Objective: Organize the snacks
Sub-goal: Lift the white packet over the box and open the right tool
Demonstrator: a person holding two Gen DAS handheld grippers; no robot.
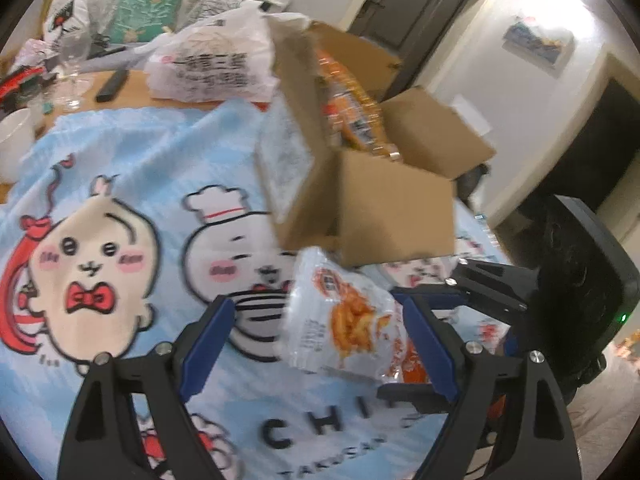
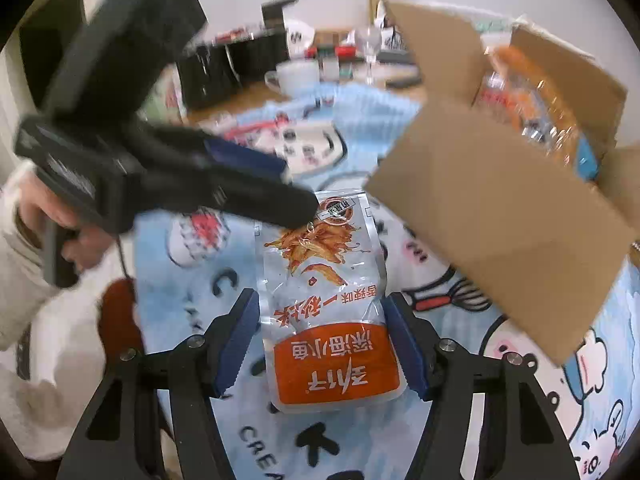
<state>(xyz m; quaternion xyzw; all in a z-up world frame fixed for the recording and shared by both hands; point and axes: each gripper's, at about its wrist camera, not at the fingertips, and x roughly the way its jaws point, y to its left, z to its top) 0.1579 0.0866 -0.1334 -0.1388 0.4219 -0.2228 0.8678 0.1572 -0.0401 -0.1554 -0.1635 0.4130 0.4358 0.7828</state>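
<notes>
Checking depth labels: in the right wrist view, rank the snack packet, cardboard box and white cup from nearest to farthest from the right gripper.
1. Snack packet, between the right gripper fingers.
2. Cardboard box, upper right.
3. White cup, far back on the table.

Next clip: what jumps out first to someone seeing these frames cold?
The silver-and-orange snack packet lies between the right claw fingers on a pale blue cartoon blanket. Just behind it stands an open cardboard box with more orange packets inside; the left claw hovers open at the packet's far end.
</notes>
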